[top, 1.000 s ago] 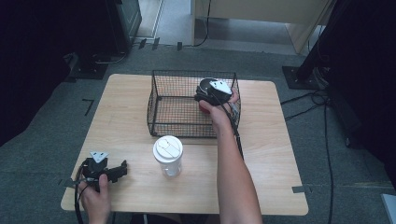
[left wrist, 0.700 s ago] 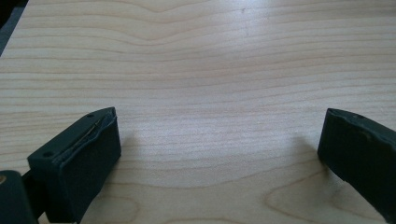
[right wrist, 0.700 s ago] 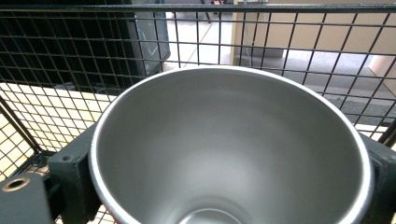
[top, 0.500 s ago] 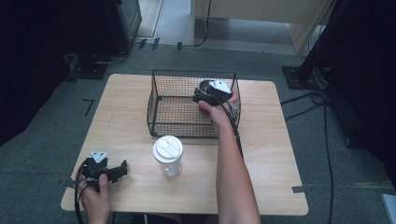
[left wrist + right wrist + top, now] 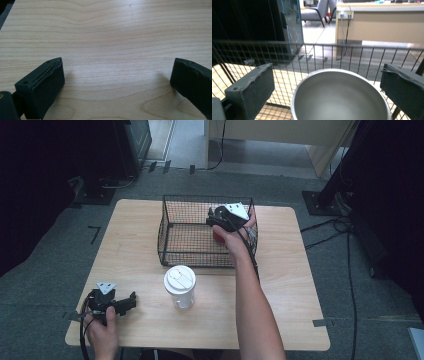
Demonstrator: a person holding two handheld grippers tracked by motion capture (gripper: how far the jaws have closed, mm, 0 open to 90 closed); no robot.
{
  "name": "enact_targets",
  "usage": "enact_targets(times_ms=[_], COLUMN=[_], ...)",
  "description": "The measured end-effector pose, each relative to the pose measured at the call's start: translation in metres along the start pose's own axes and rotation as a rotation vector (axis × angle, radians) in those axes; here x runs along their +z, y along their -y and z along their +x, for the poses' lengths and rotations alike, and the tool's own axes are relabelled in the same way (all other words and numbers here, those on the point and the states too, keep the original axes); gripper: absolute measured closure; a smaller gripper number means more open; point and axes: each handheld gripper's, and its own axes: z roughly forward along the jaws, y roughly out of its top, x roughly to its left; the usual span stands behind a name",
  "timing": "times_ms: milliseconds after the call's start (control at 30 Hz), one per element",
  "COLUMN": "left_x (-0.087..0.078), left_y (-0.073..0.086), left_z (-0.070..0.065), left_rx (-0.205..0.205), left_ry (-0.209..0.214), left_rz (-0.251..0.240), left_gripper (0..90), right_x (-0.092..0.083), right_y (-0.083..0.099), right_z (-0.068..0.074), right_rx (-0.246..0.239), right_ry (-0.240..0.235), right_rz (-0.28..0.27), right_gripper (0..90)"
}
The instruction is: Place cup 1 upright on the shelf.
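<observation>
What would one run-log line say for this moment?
right gripper: jaws just opened, above metal cup in wire basket | left gripper: open, on table

Each hand-held tool is black, a grey three-cornered plate on top. The left gripper [image 5: 131,301] trails a black cable behind its body; the right gripper [image 5: 212,218] does likewise. Blocky black jaws carry small screw holes and worn, peeling pads [image 5: 53,72]. Both forearms are sleeveless.

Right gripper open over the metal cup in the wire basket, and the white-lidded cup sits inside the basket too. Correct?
Not quite. The white-lidded cup stands on the table in front of the wire basket, as the high view shows. The right gripper is open over the metal cup.
</observation>
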Motion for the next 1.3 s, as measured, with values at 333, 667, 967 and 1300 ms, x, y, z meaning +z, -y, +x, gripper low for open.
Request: enact_targets(times_ms=[333,667,967,1300], left_x=[0.0,0.001,0.001,0.001], left_y=[0.0,0.0,-0.001,-0.001], left_z=[-0.001,-0.001,-0.001,-0.001], left_rx=[0.003,0.0,-0.001,-0.001], left_ry=[0.0,0.001,-0.001,-0.001], left_rz=[0.002,-0.001,0.0,0.0], left_gripper=[0.1,0.1,0.1,0.1], right_x=[-0.026,-0.059,-0.087,-0.121], right_y=[-0.02,-0.025,-0.019,-0.008], right_z=[0.001,0.005,0.003,0.0], right_rx=[0.002,-0.016,-0.009,-0.028], right_ry=[-0.006,-0.038,-0.065,-0.078], right_rz=[-0.035,-0.065,-0.067,-0.08], right_gripper=[0.0,0.0,0.0,0.1])
